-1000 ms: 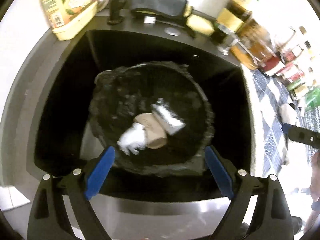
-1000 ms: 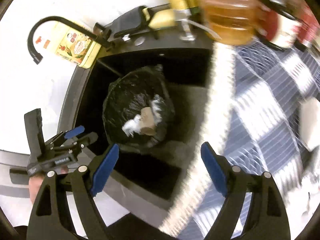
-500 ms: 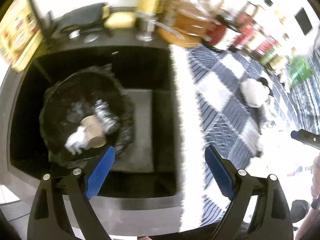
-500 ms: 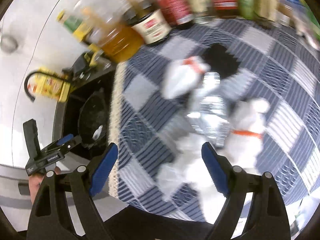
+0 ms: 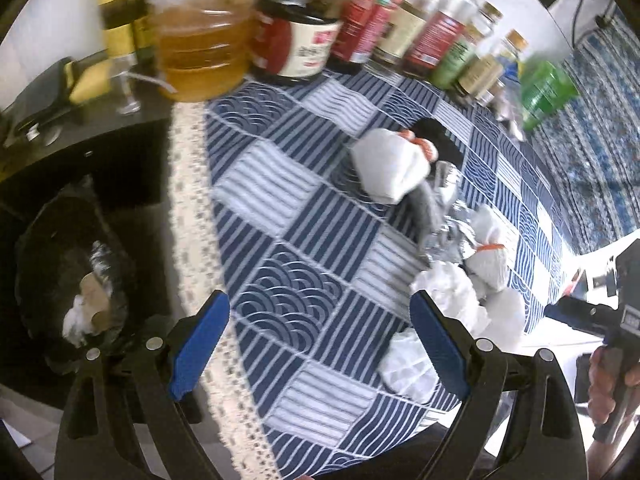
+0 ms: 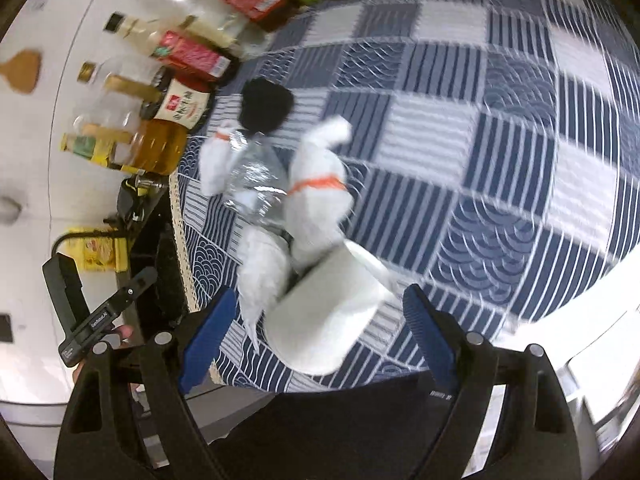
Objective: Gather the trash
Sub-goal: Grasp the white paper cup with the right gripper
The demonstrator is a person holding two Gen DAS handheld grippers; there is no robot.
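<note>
Both claws gape empty; we should drop the right claw [image 6: 316, 326] squarely over the white cup [image 6: 326, 316], probably paper; squeeze gently.

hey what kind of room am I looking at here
Most likely a home kitchen. A row of sauce and oil bottles stands along the wall, a dark sink with a black bin bag in it sits beside the counter, and a blue patterned cloth covers the worktop where crumpled trash lies.

On my other gripper's body [image 6: 100, 320] I make out white lettering, roughly "GenRobot.AI"; the jar [image 6: 182, 106] label's red characters and the bottle labels blur beyond reading.
</note>
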